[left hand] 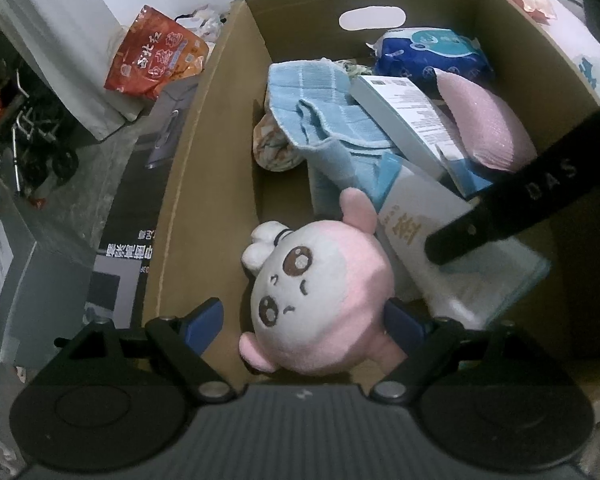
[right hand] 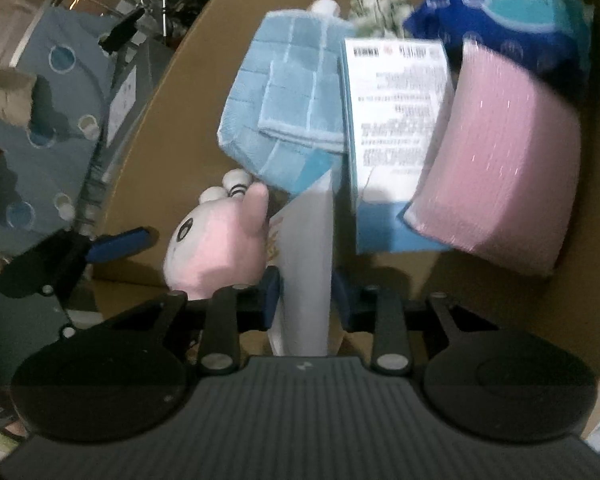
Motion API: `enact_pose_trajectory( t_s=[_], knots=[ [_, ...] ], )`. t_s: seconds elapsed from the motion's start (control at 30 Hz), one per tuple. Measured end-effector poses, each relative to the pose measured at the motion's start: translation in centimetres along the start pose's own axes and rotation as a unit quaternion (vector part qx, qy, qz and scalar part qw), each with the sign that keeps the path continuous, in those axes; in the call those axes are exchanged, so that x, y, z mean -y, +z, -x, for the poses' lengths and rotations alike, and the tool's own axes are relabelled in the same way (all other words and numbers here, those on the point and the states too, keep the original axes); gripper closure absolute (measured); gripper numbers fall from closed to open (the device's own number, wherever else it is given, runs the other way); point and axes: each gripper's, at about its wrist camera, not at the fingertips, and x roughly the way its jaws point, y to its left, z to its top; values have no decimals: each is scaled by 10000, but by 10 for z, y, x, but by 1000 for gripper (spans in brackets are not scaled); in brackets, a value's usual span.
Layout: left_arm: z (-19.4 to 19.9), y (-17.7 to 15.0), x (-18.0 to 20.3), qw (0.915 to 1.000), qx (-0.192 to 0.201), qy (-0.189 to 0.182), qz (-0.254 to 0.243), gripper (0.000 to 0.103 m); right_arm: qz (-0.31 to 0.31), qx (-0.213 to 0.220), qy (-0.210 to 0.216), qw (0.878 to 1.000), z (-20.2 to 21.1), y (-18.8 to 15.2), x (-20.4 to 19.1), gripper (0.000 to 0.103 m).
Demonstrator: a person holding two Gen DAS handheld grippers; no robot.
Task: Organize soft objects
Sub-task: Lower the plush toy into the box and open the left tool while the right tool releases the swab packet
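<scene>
A pink and white plush (left hand: 320, 280) lies at the near end of a cardboard box (left hand: 204, 160). My left gripper (left hand: 304, 326) is open around the plush; its left pad stands clear of it. In the right wrist view my right gripper (right hand: 306, 300) is shut on the edge of a white pack (right hand: 306, 240) that stands upright beside the plush (right hand: 216, 240). One of the right gripper's black fingers (left hand: 480, 228) lies against that white pack (left hand: 416, 216). Deeper in the box are a blue towel (left hand: 332, 120) and a pink cushion (left hand: 488, 120).
A labelled flat carton (left hand: 408, 116), a blue and teal wrapped pack (left hand: 432, 52) and a floral cloth (left hand: 274, 148) also fill the box. A red snack bag (left hand: 156, 56) lies outside its left wall. Dark frames and grey boxes (left hand: 16, 280) stand on the floor at left.
</scene>
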Motion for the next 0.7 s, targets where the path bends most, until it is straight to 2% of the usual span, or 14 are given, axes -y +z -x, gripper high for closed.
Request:
enact_pose_trajectory(
  t_s=[0.13, 0.37, 0.43, 0.47, 0.5, 0.63, 0.7],
  knots=[
    [0, 0, -2, 10000, -9, -40, 53, 14, -241, -170, 296, 9991, 1, -3, 1, 76],
    [3, -1, -1, 9999, -26, -62, 77, 14, 416, -119, 18, 9991, 1, -10, -8, 73],
    [6, -1, -2, 9999, 10, -52, 85, 14, 548, -67, -26, 9985, 8, -10, -11, 68],
    [8, -1, -1, 9999, 43, -40, 91, 13, 658, 16, -87, 9978, 12, -11, -13, 58],
    [10, -1, -1, 9999, 82, -29, 103, 13, 758, 105, -133, 9970, 18, -12, -14, 55],
    [20, -1, -3, 9995, 244, -49, 177, 12, 1019, 299, -263, 9940, 31, -14, -14, 55],
    [24, -1, -4, 9993, 294, -46, 229, 12, 1117, 338, -222, 9929, 36, -15, -11, 58]
  ],
)
